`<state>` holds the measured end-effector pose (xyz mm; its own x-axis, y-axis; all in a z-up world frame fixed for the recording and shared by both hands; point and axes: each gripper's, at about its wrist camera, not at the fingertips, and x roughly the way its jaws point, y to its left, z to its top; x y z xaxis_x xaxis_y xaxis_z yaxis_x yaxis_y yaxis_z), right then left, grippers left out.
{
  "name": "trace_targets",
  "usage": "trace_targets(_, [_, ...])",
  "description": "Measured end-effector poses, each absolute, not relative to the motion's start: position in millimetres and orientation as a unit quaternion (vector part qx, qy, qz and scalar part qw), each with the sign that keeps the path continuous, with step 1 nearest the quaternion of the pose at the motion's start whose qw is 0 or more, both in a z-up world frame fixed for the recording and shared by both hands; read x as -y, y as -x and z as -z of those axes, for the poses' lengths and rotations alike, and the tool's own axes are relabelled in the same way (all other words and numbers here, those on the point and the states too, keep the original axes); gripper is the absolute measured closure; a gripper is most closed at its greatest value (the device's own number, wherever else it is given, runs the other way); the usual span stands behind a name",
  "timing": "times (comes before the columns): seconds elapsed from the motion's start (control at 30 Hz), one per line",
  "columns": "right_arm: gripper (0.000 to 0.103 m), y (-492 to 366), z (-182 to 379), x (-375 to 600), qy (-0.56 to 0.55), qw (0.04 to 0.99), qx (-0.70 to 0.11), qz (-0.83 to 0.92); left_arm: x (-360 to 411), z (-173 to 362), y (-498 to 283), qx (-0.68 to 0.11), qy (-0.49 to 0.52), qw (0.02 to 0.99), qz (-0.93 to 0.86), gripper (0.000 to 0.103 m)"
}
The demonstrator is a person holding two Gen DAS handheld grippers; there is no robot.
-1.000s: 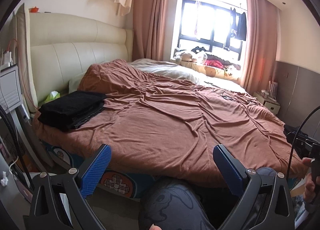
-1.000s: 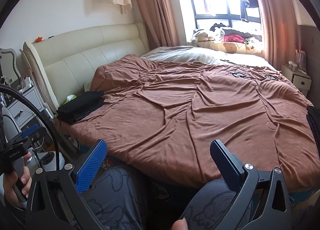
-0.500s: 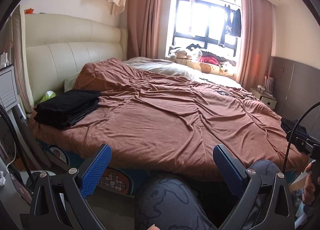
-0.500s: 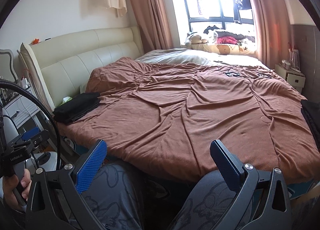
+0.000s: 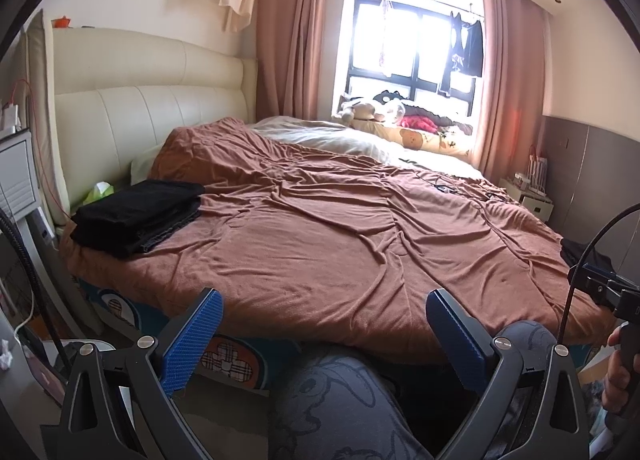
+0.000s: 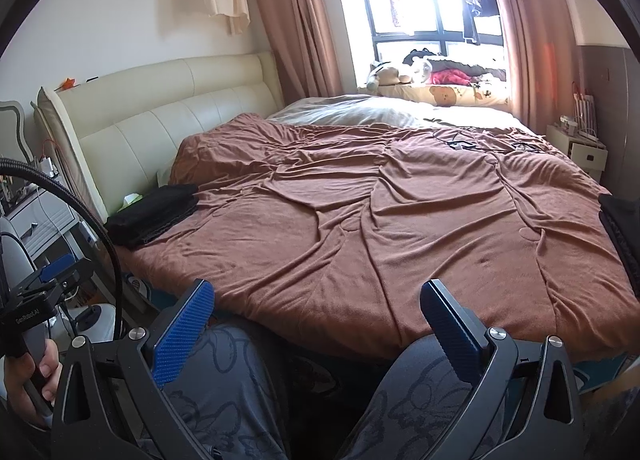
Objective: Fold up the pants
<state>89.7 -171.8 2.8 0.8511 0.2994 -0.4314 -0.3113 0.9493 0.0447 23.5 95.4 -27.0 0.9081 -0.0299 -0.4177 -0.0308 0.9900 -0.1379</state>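
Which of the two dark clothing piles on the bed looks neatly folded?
The black stack near the cream headboard: flat, squared layers. The other dark garment, at the bed's opposite edge, is cut off by the frame.

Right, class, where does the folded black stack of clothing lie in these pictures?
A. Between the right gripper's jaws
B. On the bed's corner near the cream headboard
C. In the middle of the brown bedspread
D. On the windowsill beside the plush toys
B: the folded black stack rests on the brown bedspread at the corner by the cream headboard, far from both open grippers.

Blown-out window (image 5: 416, 48) backlights the room; fisheye edges curve darkly.
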Motion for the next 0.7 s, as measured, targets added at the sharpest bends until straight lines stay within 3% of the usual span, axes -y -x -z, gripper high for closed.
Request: trace_targets(0.7, [0.0, -89.2, -1.2, 173.8, 0.008, 0.961, -0.225, -0.159, -98.0, 28.2, -22.2, -0.221, 0.073, 0.972, 0.012, 0.001])
